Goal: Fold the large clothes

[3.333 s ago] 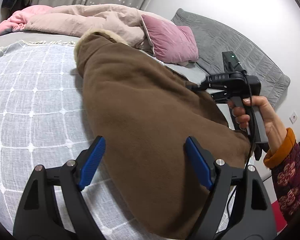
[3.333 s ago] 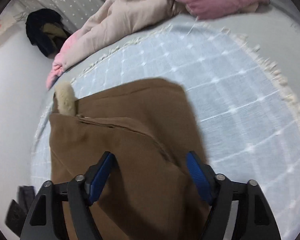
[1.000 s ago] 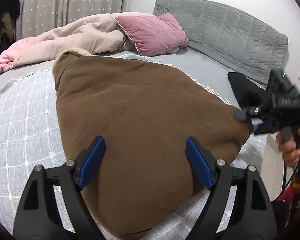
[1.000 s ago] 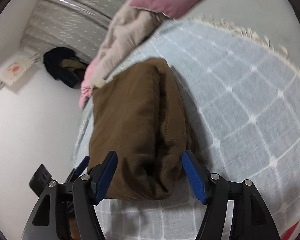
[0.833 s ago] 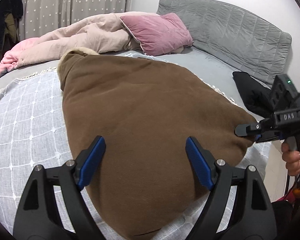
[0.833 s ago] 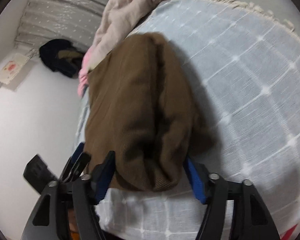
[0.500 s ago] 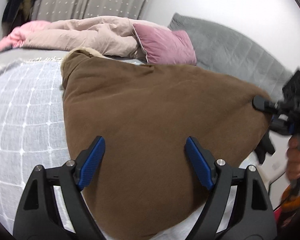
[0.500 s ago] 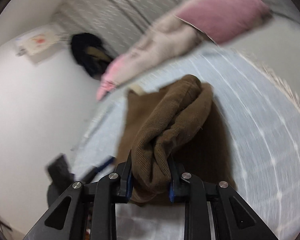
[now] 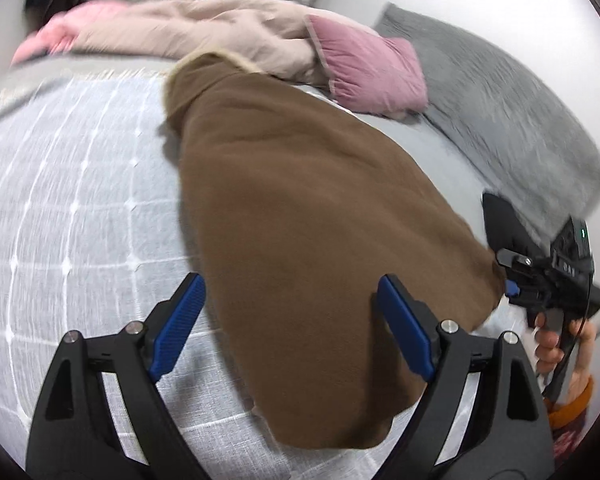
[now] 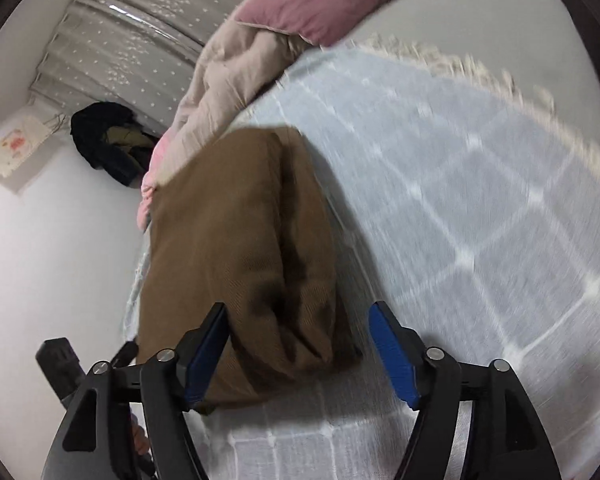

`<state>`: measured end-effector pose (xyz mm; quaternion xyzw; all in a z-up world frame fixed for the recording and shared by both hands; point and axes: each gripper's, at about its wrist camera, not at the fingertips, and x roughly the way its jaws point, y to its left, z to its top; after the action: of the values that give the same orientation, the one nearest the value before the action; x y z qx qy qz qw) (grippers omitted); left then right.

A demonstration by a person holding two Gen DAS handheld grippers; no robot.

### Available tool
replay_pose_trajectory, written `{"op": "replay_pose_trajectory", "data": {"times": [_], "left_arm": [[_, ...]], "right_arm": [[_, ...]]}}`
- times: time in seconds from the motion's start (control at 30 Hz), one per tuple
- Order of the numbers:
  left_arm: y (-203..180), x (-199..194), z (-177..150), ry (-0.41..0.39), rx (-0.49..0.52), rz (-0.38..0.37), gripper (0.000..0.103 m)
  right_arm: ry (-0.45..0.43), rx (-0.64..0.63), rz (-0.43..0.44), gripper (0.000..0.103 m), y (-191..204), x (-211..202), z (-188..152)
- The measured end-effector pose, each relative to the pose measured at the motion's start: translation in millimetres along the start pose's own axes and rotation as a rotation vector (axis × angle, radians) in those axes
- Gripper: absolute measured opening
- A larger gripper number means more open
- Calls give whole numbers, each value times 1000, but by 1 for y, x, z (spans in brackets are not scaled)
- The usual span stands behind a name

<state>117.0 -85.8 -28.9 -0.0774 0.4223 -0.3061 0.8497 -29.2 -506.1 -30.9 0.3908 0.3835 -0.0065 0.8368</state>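
Brown garment [image 9: 300,216]: folded on checked blanket [image 9: 80,200], between both grippers' spread pads, unpinched. Left gripper [image 9: 296,328], right gripper [image 10: 300,348]: jaws opening.

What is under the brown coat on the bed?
The brown coat lies on a pale grid-patterned blanket, which shows along its left side and near edge. At the far end it reaches a beige quilt. Whatever lies directly beneath the coat is covered.

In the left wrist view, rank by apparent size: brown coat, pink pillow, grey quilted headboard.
1. Brown folded coat, clearly the largest, though nearest the camera.
2. Grey quilted headboard.
3. Pink pillow, smallest; it and the headboard lie farther back.
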Motion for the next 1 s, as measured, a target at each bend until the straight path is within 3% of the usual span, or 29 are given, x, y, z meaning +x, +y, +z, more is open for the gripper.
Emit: {"op": "replay_pose_trajectory", "data": {"times": [0.13,0.4,0.47,0.57,0.63,0.77,0.83,0.9,1.0], "left_arm": [[16,7,15,10,-106,-43,88],[47,49,26,88,-278,-118,88],[52,61,24,105,-297,-152,88],[60,78,26,98,-319,-200,92],[64,87,27,92,-330,-221,93],[73,104,31,95,-352,-298,93],[70,106,33,90,-316,-298,90],[59,101,37,72,-261,-276,86],[35,88,45,26,-199,-273,83]], "right_arm": [[-17,43,16,83,10,1,25],[68,227,194,85,-13,57,49],[78,234,223,85,-26,69,47],[165,274,236,85,-42,97,48],[179,306,296,85,-50,111,48],[179,285,330,83,-46,124,52],[176,217,322,77,-33,133,50],[189,150,289,64,-21,140,48],[162,155,393,49,-20,136,49]]}}
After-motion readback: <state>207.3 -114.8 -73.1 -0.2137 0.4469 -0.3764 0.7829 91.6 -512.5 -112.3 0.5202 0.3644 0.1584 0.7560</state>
